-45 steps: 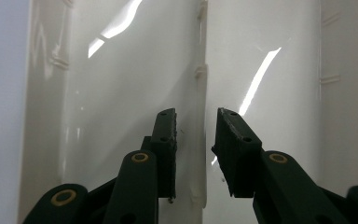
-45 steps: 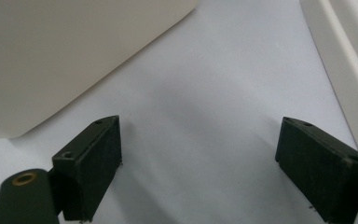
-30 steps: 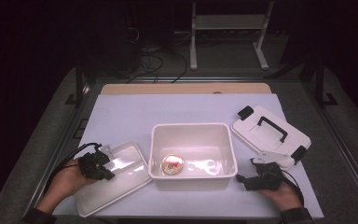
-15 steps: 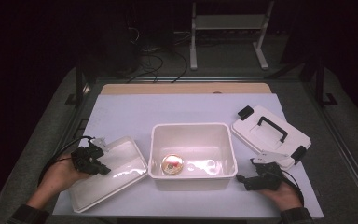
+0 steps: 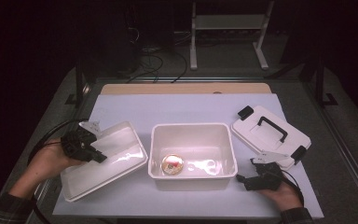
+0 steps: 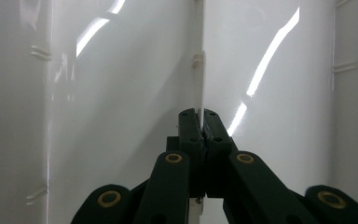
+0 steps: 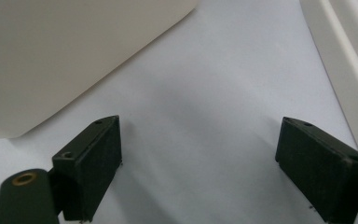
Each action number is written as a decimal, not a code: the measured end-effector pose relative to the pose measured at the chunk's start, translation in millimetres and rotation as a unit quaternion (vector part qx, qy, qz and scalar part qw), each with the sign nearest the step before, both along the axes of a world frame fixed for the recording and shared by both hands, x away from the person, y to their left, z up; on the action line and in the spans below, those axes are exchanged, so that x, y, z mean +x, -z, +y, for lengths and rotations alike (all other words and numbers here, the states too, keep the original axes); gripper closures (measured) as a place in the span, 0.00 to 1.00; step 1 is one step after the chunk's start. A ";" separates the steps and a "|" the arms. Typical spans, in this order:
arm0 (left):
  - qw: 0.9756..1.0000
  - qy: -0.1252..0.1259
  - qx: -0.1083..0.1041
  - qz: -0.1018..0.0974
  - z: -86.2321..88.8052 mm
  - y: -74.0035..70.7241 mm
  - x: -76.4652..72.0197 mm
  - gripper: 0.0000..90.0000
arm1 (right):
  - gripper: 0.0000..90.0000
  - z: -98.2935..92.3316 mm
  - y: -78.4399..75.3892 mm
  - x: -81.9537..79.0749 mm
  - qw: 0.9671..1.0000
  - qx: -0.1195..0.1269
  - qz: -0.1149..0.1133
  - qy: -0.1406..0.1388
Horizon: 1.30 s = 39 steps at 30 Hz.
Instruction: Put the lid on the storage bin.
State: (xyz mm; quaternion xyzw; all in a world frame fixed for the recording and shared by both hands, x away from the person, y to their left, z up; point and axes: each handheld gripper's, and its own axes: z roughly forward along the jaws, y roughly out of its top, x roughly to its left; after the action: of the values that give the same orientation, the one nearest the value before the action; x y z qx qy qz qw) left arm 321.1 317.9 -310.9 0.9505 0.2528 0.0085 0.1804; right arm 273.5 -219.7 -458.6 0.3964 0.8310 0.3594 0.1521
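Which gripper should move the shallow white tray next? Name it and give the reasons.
Left. The left gripper is already shut on the shallow white tray's rim. The right gripper rests open over the table cover, across the white bin.

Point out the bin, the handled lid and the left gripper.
bin (image 5: 192, 129), high view, far rim.
handled lid (image 5: 256, 137), high view, flat top left of its black handle.
left gripper (image 5: 101, 159), high view, jaw tips shut on the tray's rim.
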 end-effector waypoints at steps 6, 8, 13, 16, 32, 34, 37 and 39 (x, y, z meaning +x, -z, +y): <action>1.000 0.019 -0.007 -0.013 -12.3 -25.9 3.2 0.99 | 0.15 0.0 0.0 0.0 1.000 0.000 0.000 0.000; 0.999 0.027 -0.010 -0.014 -17.7 -31.0 4.4 0.99 | 0.15 0.0 0.0 0.0 1.000 0.000 0.000 0.000; 0.999 0.046 -0.015 -0.016 -34.2 -38.0 7.5 0.99 | 0.15 0.0 0.0 0.0 1.000 0.000 0.000 0.000; 0.998 0.059 -0.012 -0.017 -44.5 -39.9 9.6 0.99 | 0.15 0.0 0.0 0.0 1.000 0.000 0.000 0.000; 0.992 0.119 -0.021 -0.026 -101.3 -53.1 17.7 0.99 | 0.15 0.0 -0.1 0.0 1.000 0.001 0.001 0.001; 0.991 0.128 -0.018 -0.027 -109.3 -53.8 18.3 0.99 | 0.15 0.0 -0.1 -0.1 1.000 0.001 0.001 0.000; 0.989 0.142 -0.014 -0.027 -120.8 -54.8 19.7 0.99 | 0.15 0.0 -0.1 -0.1 1.000 0.001 0.000 0.000; 0.989 0.148 -0.014 -0.028 -128.0 -55.4 20.3 0.99 | 0.15 0.0 0.0 0.0 1.000 0.001 0.000 0.000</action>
State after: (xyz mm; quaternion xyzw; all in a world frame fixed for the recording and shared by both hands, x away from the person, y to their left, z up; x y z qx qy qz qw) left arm 341.4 189.9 -255.5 0.9742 0.1044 0.0049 0.2000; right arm 273.5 -219.8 -458.6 0.3963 0.8307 0.3601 0.1521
